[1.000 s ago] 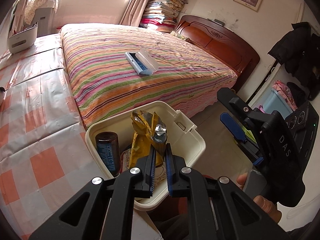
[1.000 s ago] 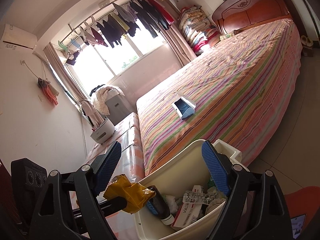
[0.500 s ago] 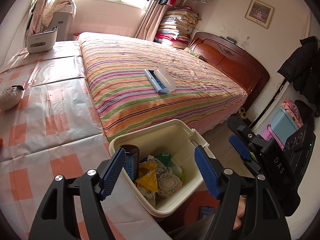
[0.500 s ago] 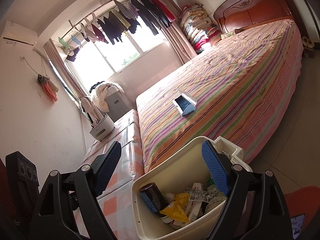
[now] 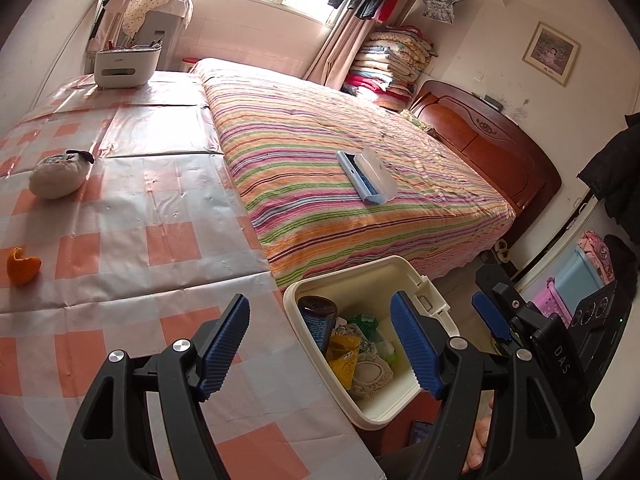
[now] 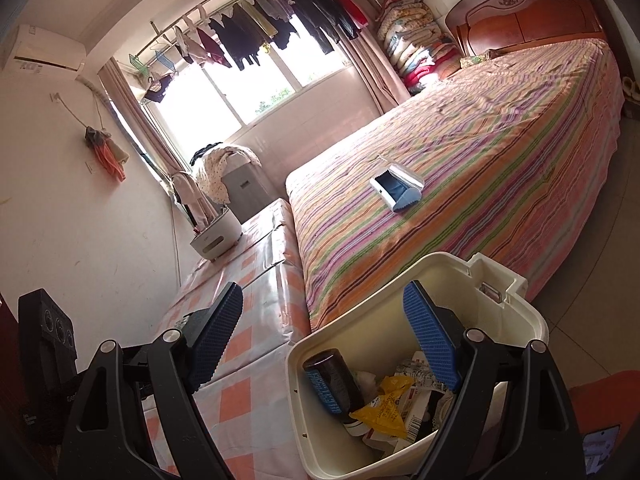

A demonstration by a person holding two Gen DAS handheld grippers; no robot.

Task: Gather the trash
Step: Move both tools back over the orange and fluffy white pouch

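Note:
A cream trash bin (image 5: 352, 276) stands at the table's corner beside the bed. It holds a yellow wrapper (image 5: 342, 356), a dark bottle (image 5: 318, 320) and other scraps. My left gripper (image 5: 320, 346) hangs open above the table edge and the bin's near rim, with nothing between its fingers. An orange peel (image 5: 22, 266) lies on the table at far left. In the right wrist view my right gripper (image 6: 324, 344) is open and empty over the bin (image 6: 532, 320), with the yellow wrapper (image 6: 384, 408) and the bottle (image 6: 332, 380) below it.
The table has an orange-checked cloth (image 5: 120, 220) with a whitish pouch (image 5: 58, 174) and a white organiser box (image 5: 126, 66) on it. A blue-and-white lint brush (image 5: 366, 176) lies on the striped bed (image 5: 320, 128). One right gripper pad (image 5: 490, 316) shows right of the bin.
My left gripper opened and let go of the yellow wrapper, which now lies in the bin. The left gripper then drew back leftward over the table. The right gripper stayed open.

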